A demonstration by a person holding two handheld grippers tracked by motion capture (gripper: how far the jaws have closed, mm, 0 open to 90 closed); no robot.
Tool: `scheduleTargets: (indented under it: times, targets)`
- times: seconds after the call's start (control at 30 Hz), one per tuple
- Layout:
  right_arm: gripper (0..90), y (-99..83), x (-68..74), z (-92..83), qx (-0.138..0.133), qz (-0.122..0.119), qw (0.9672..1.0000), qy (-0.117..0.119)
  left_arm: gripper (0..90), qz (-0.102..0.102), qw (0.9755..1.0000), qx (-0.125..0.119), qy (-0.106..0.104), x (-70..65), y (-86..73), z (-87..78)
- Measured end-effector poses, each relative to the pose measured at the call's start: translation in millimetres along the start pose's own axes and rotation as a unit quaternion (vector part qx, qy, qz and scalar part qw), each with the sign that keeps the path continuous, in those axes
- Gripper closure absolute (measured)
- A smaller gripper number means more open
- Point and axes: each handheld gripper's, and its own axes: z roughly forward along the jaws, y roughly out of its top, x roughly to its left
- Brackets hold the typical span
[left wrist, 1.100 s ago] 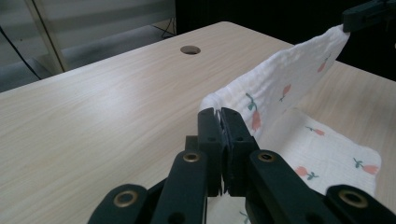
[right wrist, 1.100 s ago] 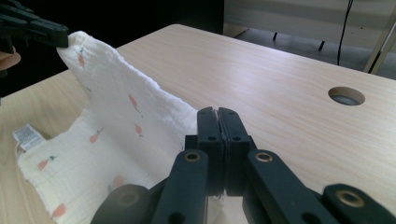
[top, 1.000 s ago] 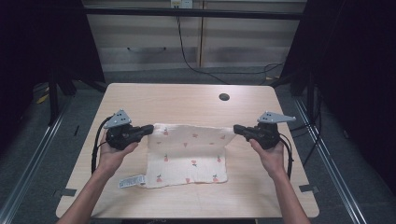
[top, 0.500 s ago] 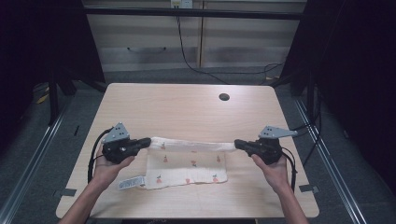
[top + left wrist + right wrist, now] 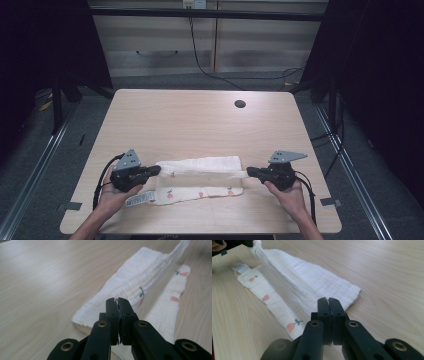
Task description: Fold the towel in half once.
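So the nearest stuff first: two hands come in at the near edge of the table [image 5: 150,115], one gripper each. The left gripper [image 5: 156,170] has its jaws pinched tight on the left end of the cloth [image 5: 200,180], and the right gripper [image 5: 250,172] is clamped the same way on the right end. In both gripper views you can see a thin bit of white fabric squeezed between the black jaws, so both are closed on cloth, not empty.

The cloth is one white muslin piece with little red fruit prints, lying near the front of the table, between the two grippers. Its long axis runs left to right, straight from one gripper to the other. The held edge is stretched taut between them and sits over the lower layer, so it looks like a fold being brought toward the person. My guess is the next move is lowering that held edge onto the near strip, so both grippers need to travel together or the fold goes crooked. Neither hand is closer; each has its own end.

There's one care label [image 5: 136,201] sticking out at the near left corner.

Further back: bare wood, then one dark round hole [image 5: 240,104] in the tabletop.
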Motion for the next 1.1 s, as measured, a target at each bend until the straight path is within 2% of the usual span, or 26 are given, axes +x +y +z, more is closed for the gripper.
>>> scheduleTargets:
  times: [0.03, 0.23, 0.37, 0.4, 0.53, 0.6, 0.8, 0.87, 0.97, 1.1]
  targets:
    - [88.9, -1.0, 0.8, 0.6, 0.004, -0.001, 1.0000, 0.002, 87.9, 0.004, 1.0000, 0.005, 0.000, -0.9, -2.1, -0.1]
    - [88.8, -11.2, 5.1, 5.4, 0.026, 0.000, 0.9996, 0.009, 87.7, -0.006, 0.9995, 0.023, -0.020, -6.3, -17.8, 3.5]
    - [88.1, -18.0, 5.3, 9.2, 0.040, -0.001, 0.9991, 0.008, 87.6, 0.001, 0.9987, 0.038, -0.034, -11.9, -22.6, 8.9]
    - [87.9, -19.0, 4.6, 9.9, 0.045, 0.000, 0.9990, 0.008, 87.4, 0.001, 0.9984, 0.036, -0.044, -13.2, -22.7, 9.9]
    - [84.3, -22.3, 4.0, 11.9, 0.054, 0.001, 0.9985, 0.006, 84.6, 0.002, 0.9979, 0.039, -0.051, -16.6, -22.2, 10.0]
    - [82.3, -22.0, 4.5, 11.2, 0.052, 0.003, 0.9986, 0.006, 82.5, -0.001, 0.9980, 0.030, -0.056, -15.0, -21.8, 8.1]
    - [75.5, -16.1, 4.5, 6.7, 0.036, 0.005, 0.9993, 0.008, 74.5, -0.022, 0.9981, -0.006, -0.058, -9.4, -16.6, -3.4]
    - [74.7, -12.0, 3.0, 5.7, 0.026, 0.006, 0.9996, 0.006, 68.3, -0.026, 0.9985, 0.000, -0.048, -5.9, -16.1, -2.0]
    - [73.7, -5.1, 0.8, 9.6, 0.021, 0.005, 0.9998, 0.003, 68.3, -0.033, 0.9984, 0.018, -0.042, -0.9, -16.6, 7.6]
    - [76.7, 5.1, -3.2, 27.1, 0.031, -0.002, 0.9995, 0.006, 68.4, -0.032, 0.9983, 0.039, -0.031, 5.7, -13.8, 22.6]
